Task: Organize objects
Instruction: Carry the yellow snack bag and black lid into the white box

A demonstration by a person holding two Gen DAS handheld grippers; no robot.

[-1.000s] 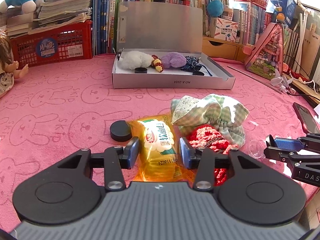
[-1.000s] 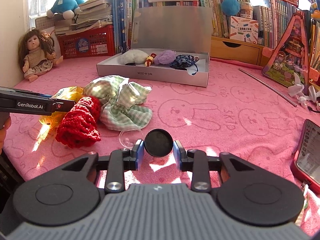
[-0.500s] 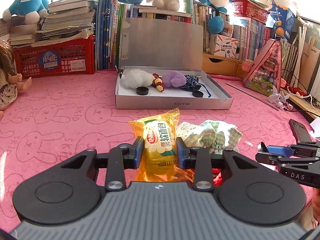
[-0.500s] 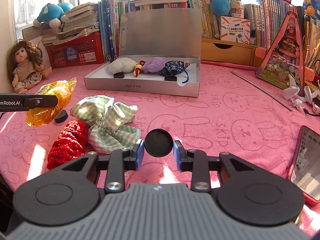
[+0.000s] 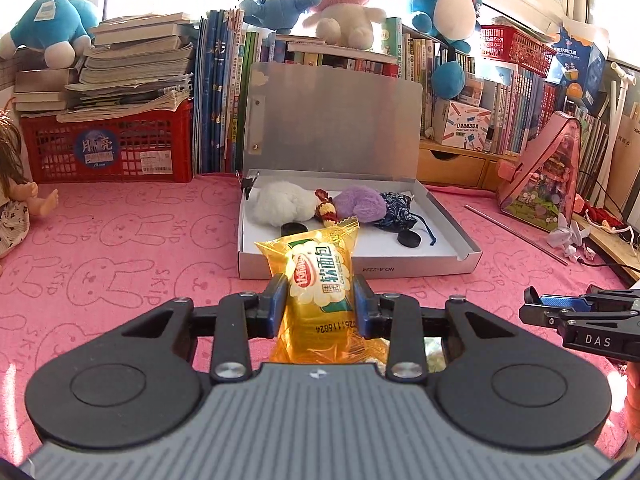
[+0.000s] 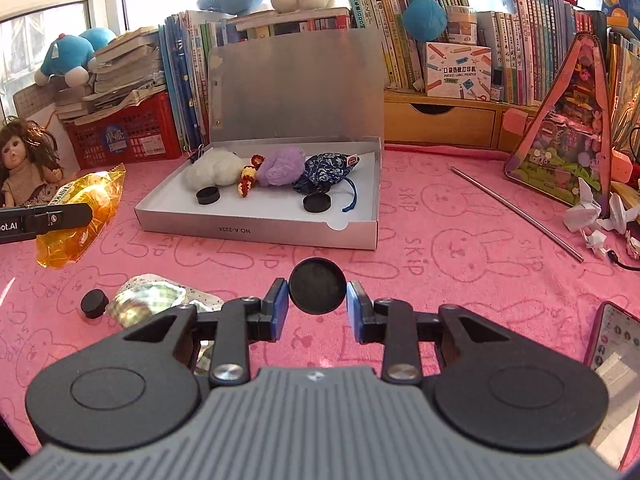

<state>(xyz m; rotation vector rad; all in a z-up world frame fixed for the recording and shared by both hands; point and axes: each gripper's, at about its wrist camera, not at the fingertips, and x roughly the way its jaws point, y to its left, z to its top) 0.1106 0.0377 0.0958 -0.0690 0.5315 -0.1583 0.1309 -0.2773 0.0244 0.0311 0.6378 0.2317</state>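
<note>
Holding a yellow crinkly snack packet (image 5: 318,280), the left gripper (image 5: 320,300) faces the half-filled grey cardboard box (image 6: 256,232) ahead; the right gripper (image 6: 317,304) pinches a black round disc (image 6: 317,286); another black puck (image 6: 94,304) and checked cloth (image 6: 152,300) remain left of it.

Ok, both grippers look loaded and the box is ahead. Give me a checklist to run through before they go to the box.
1. Left gripper shut on yellow snack packet: ok.
2. Right gripper shut on black disc: ok.
3. Box lid open: ok.
4. Bare floor left in the box near its front wall: ok.
5. Both loads clear of the pink cloth: ok.
6. Firmness of the grip on the packet: cannot tell.
</note>
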